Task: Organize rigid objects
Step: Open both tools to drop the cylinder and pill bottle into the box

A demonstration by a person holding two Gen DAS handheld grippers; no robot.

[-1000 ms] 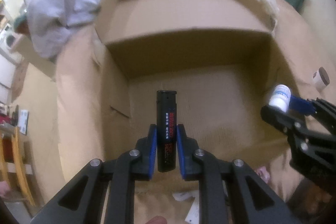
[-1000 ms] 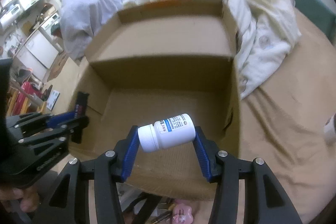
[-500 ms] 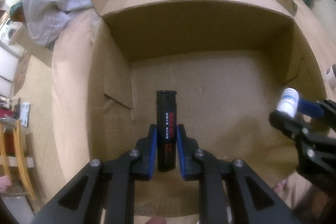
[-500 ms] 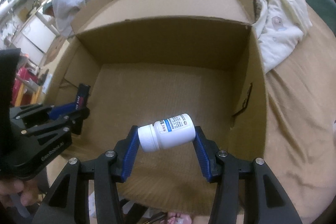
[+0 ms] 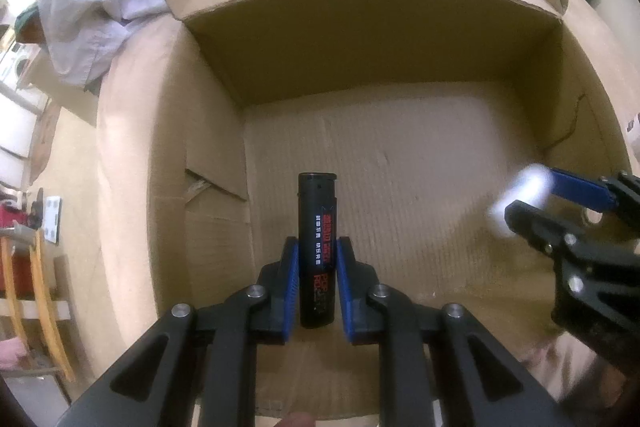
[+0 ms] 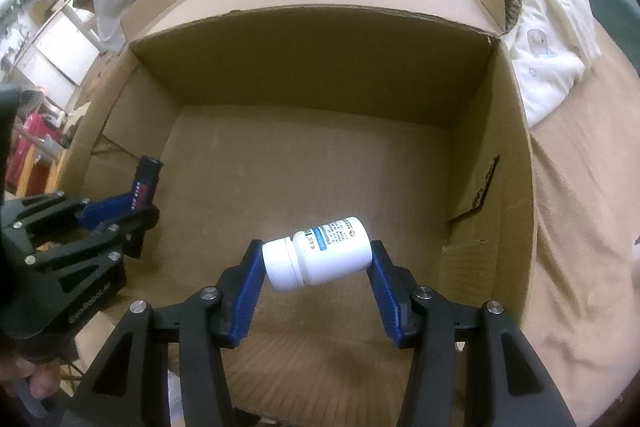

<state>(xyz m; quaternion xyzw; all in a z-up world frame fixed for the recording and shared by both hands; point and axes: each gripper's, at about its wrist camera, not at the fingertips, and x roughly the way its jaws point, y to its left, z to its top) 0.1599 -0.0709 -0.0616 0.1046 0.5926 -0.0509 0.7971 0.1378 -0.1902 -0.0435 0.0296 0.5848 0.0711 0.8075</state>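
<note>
Both loads hang inside the open cardboard box (image 6: pixel 496 155), above its bare floor. My left gripper (image 5: pixel 317 267) is clamped on a black lighter (image 5: pixel 317 251) — long axis running straight out along the fingers, cap end toward the floor. My right gripper (image 6: pixel 318 263) pinches a white pill bottle (image 6: pixel 320 253) end to end — axis crosswise, cap toward my left. Best to go lower before letting go, with the two kept well apart; I judge the bottle may roll.

black lighter (image 5: pixel 317 251) upright, white pill bottle (image 6: pixel 320 253) sideways, both above open cardboard box (image 6: pixel 312 75)
</note>
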